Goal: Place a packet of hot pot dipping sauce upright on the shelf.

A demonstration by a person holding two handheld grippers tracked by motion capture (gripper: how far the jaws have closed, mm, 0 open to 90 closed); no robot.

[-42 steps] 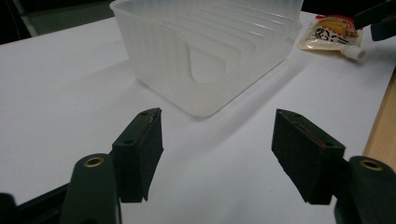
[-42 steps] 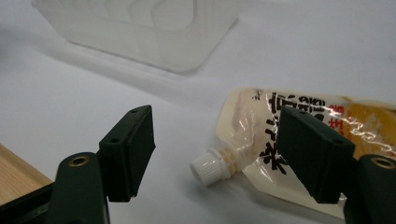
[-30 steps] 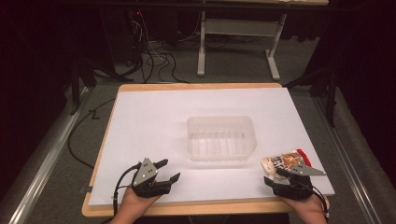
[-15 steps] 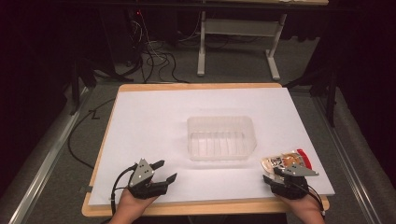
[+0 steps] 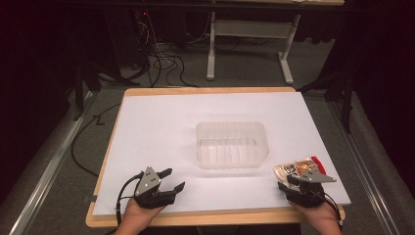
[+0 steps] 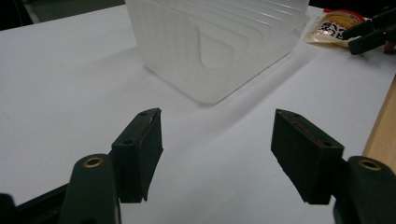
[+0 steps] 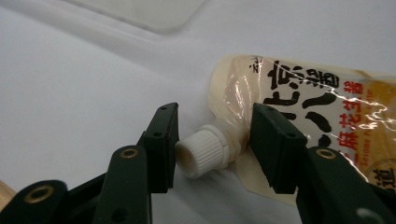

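Right tool tighter around pouch cap

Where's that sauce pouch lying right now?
In the high view, the pouch lies near the table's front right corner, right of the clear tub, its white cap between the right gripper's jaws.

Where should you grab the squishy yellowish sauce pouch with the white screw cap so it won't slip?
Probably at the white ribbed screw cap and its stiff neck, coming from the near table edge. The yellowish sauce pouch lies flat with its cap pointing that way, and its body looks soft and shiny. The right gripper has just been closing, with the cap between its jaws, touching the left pad.
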